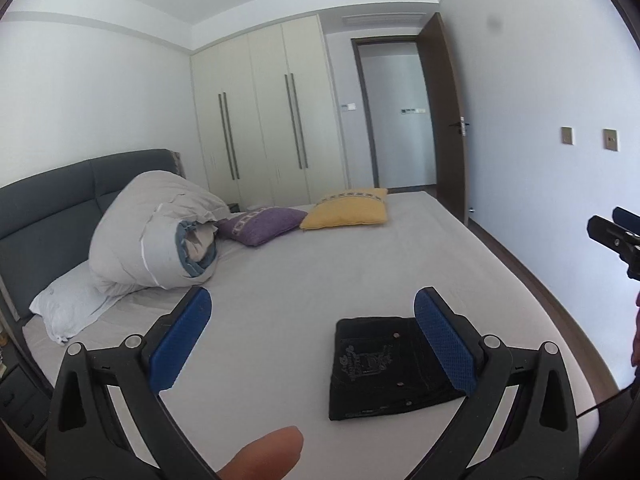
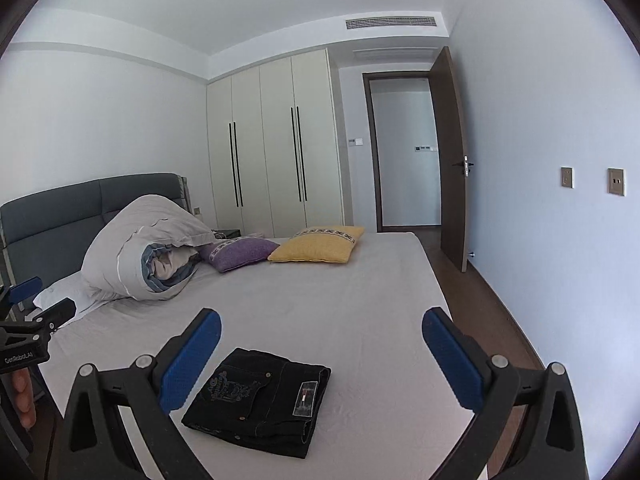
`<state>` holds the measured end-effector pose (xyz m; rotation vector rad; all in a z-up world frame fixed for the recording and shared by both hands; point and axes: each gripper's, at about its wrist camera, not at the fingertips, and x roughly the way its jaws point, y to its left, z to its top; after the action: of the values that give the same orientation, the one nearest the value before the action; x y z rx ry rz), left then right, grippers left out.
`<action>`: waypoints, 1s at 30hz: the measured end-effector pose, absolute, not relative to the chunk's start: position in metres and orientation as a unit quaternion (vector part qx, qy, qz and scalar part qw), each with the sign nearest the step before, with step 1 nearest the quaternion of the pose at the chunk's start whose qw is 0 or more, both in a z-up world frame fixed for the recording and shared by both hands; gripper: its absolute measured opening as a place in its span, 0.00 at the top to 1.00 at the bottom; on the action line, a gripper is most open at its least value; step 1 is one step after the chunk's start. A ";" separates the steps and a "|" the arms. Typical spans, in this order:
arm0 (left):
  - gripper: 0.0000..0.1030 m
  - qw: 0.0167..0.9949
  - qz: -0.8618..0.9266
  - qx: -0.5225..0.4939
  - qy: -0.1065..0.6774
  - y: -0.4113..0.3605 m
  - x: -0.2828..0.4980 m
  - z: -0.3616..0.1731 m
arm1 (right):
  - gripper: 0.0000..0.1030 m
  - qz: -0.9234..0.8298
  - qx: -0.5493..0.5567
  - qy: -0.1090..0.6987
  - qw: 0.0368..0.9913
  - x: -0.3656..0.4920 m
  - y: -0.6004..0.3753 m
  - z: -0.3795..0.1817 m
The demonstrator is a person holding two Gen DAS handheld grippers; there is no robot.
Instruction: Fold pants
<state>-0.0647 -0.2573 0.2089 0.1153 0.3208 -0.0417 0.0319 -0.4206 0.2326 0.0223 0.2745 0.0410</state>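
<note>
Blue pads up close, and we've got both sets of tongs spread as wide as they go with nothing between them: the left tongs (image 1: 312,320) and the right tongs (image 2: 322,342) both hang above the bed (image 2: 360,300), clear of the cloth. Just beyond the tips lie the black pants (image 2: 260,398), folded into a compact stack near the front edge of the mattress, back pocket and label facing up. To us the fold looks done. If we want it tidier, we come straight down and press the top layer flat rather than pinching a corner, so the stack doesn't slide open. Further back sit the yellow cushion (image 2: 318,245) and purple cushion (image 2: 240,253), then the rolled duvet (image 2: 140,248) against the headboard (image 2: 60,216).
</note>
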 end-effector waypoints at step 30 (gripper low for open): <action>0.00 0.920 -0.032 -0.017 0.390 -0.273 -0.007 0.086 | 0.00 -0.024 0.047 0.370 0.927 0.054 -0.389 0.152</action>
<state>-0.0067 -0.2729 0.0860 -0.0353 0.8013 -0.0667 0.0542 -0.3886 0.1523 0.0964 0.7589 -0.0492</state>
